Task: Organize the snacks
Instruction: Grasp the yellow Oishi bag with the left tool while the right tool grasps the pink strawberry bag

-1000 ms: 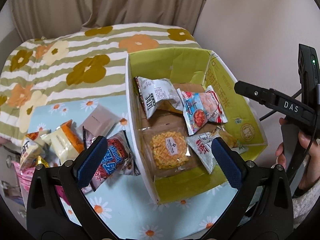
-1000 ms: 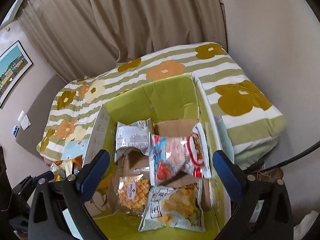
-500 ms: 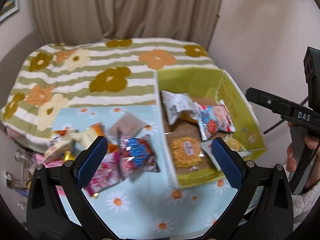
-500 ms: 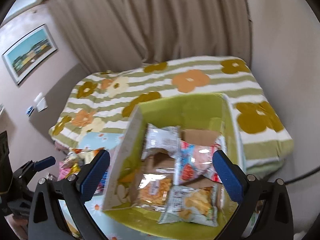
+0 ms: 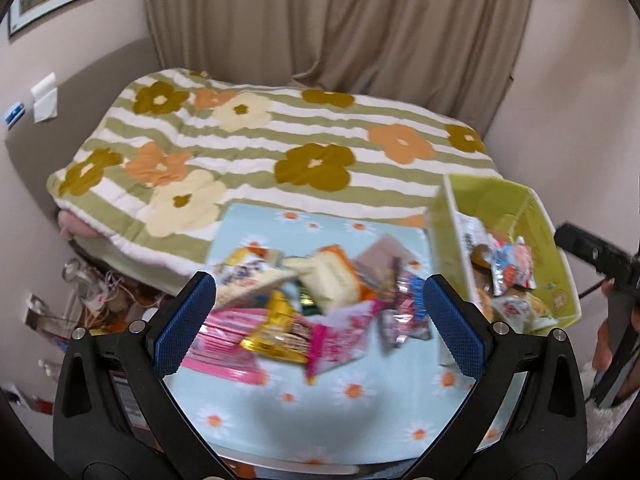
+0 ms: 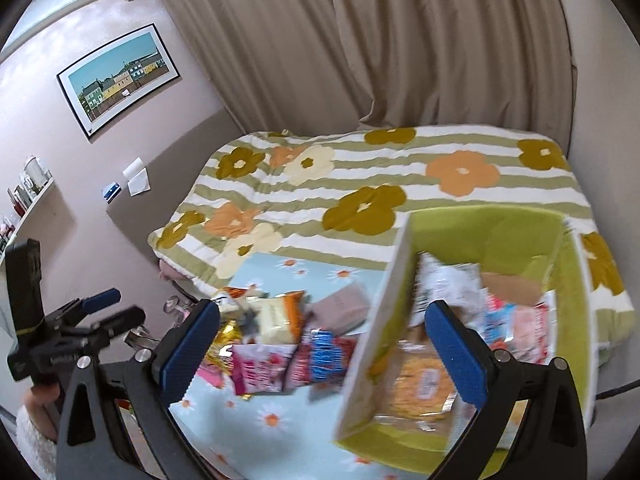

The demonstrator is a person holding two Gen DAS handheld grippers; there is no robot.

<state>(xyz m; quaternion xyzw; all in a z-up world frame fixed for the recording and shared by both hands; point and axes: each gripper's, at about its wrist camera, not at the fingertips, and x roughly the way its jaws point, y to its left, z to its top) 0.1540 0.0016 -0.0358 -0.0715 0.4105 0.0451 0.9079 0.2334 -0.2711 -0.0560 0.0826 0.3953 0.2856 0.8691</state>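
A pile of loose snack packets [image 5: 304,316] lies on the light blue daisy cloth [image 5: 320,408]; it also shows in the right wrist view [image 6: 280,344]. A green cardboard box [image 5: 556,248] at the right holds several packets; in the right wrist view the box [image 6: 500,232] sits right of the pile. My left gripper [image 5: 320,326] is open and empty above the pile. My right gripper [image 6: 320,354] is open and empty, over the box's left wall. Both views are blurred.
A bed with a green-striped flower blanket [image 5: 256,132] lies behind the cloth. Beige curtains [image 5: 340,20] hang at the back. A framed picture [image 6: 120,76] hangs on the left wall. Cables and clutter [image 5: 92,292] lie on the floor at left.
Both grippers have swung left and pulled back: the box has slid toward the right of each view and the loose snack pile has come to the middle. Both stay open.
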